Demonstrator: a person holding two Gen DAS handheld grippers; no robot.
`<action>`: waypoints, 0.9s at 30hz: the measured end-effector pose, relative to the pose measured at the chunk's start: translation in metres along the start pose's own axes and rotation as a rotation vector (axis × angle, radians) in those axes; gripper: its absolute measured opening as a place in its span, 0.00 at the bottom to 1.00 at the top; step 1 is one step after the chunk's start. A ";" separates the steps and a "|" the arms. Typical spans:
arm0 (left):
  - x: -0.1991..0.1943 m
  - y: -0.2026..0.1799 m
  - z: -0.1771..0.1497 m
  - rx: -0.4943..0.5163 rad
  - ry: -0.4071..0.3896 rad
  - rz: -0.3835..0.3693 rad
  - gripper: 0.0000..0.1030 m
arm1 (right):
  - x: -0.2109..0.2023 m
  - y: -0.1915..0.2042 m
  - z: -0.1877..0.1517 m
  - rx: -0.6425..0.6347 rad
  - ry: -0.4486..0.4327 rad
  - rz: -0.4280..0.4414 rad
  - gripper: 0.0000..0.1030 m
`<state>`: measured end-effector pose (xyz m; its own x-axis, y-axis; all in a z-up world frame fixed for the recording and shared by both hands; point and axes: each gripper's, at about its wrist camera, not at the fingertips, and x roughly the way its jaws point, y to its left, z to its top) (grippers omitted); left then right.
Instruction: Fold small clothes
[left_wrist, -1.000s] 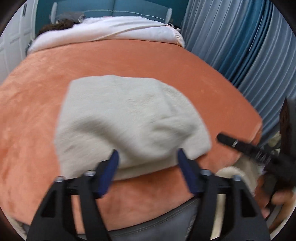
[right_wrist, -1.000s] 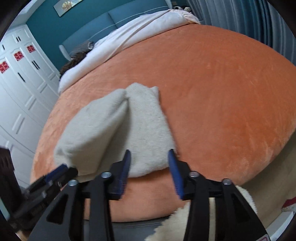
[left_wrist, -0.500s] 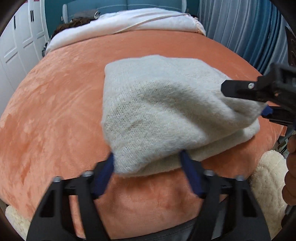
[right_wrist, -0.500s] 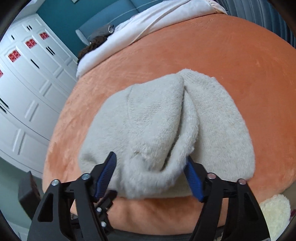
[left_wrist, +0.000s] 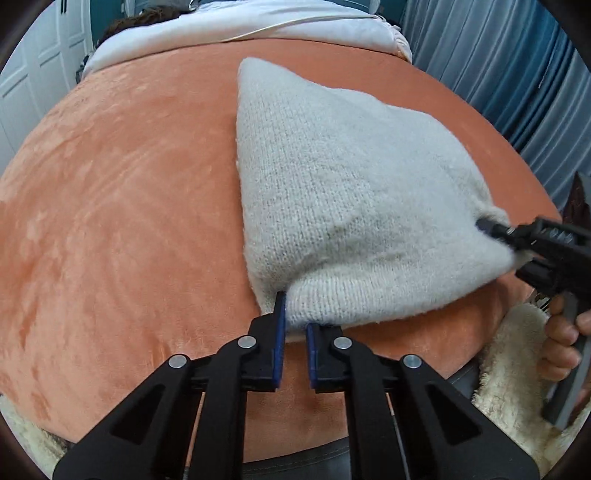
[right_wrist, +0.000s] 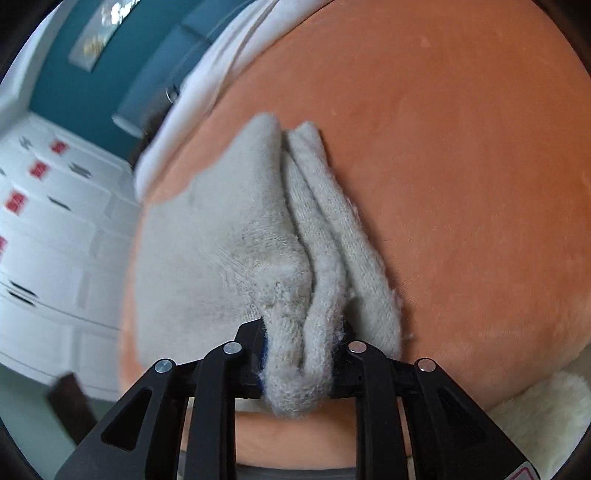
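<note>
Both grippers clench the folded grey knit garment (left_wrist: 347, 192) on the orange blanket (left_wrist: 122, 206): left gripper (left_wrist: 293, 325) pinches its near corner at lower centre, right gripper (right_wrist: 301, 354) bites its bunched layers at lower centre.

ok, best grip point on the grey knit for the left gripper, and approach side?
The near left corner of the grey knit, approached from the near bed edge along the orange blanket. The layers stack there and overhang slightly, and the left gripper already pinches that corner. The right gripper clamps the opposite near corner.
</note>
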<state>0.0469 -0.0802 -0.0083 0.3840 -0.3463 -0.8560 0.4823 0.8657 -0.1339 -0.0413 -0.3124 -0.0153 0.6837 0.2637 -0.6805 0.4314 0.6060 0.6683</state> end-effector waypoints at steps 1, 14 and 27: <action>-0.002 0.000 0.000 0.003 0.007 0.004 0.10 | -0.004 0.003 0.002 0.006 -0.004 0.005 0.26; -0.077 0.002 0.024 -0.117 -0.134 -0.133 0.41 | -0.028 0.055 0.051 -0.253 -0.111 -0.149 0.50; -0.016 -0.004 0.030 -0.148 -0.009 -0.063 0.43 | 0.011 0.063 0.097 -0.353 -0.120 -0.171 0.10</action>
<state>0.0622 -0.0892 0.0215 0.3641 -0.4042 -0.8391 0.3847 0.8857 -0.2597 0.0505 -0.3438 0.0485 0.6922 0.0601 -0.7192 0.3307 0.8593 0.3902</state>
